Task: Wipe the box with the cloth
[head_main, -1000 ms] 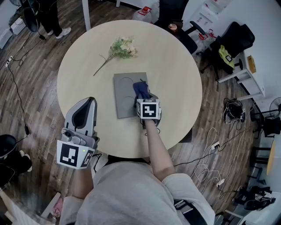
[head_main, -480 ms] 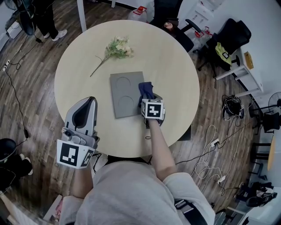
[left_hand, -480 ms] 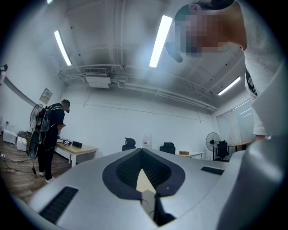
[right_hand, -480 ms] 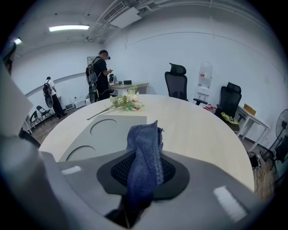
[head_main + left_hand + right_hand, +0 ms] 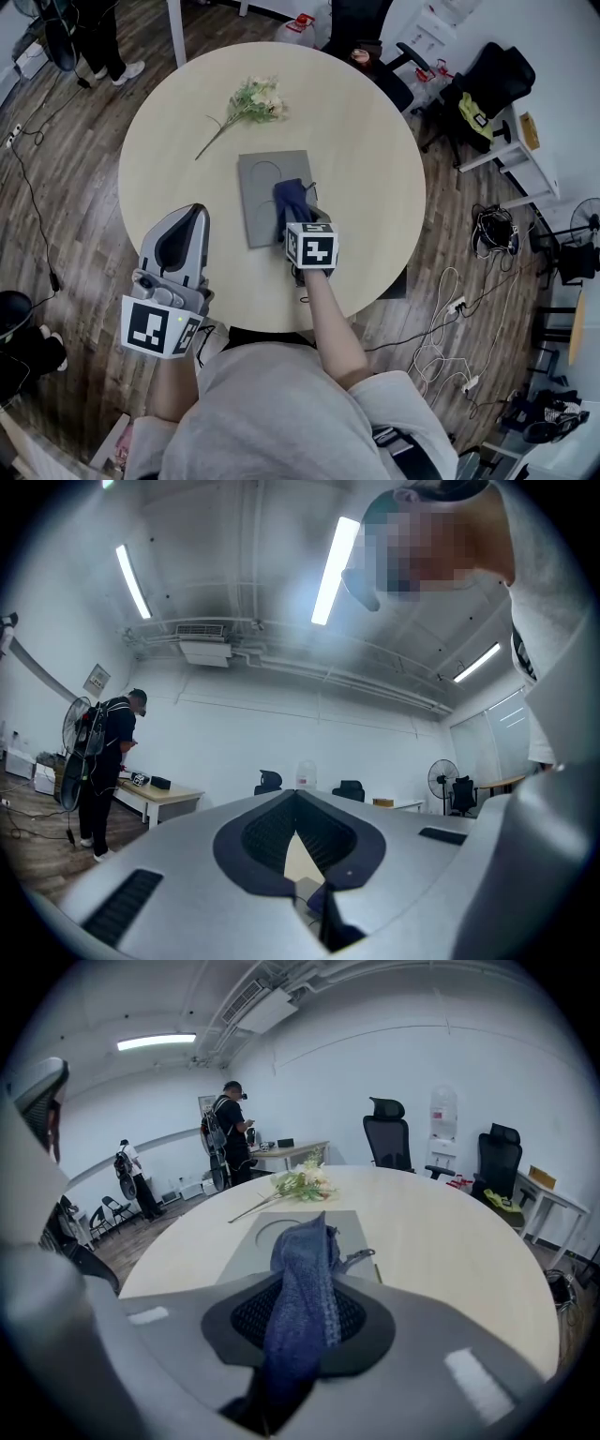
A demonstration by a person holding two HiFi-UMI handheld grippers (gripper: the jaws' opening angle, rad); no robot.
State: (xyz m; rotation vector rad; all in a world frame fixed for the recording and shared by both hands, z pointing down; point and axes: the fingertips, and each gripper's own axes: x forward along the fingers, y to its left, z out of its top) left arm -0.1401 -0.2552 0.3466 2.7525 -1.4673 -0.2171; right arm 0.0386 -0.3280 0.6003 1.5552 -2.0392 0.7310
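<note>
Cloth clenched in right gripper fingers lies on box near its right edge; left gripper fingers closed.

The right hand-held gripper has moved to the left since half a second ago. The dark blue cloth that it clamps was then hanging over the right edge of the flat grey rectangular box. Now the cloth lies further in, on the top of the box, toward its middle
</note>
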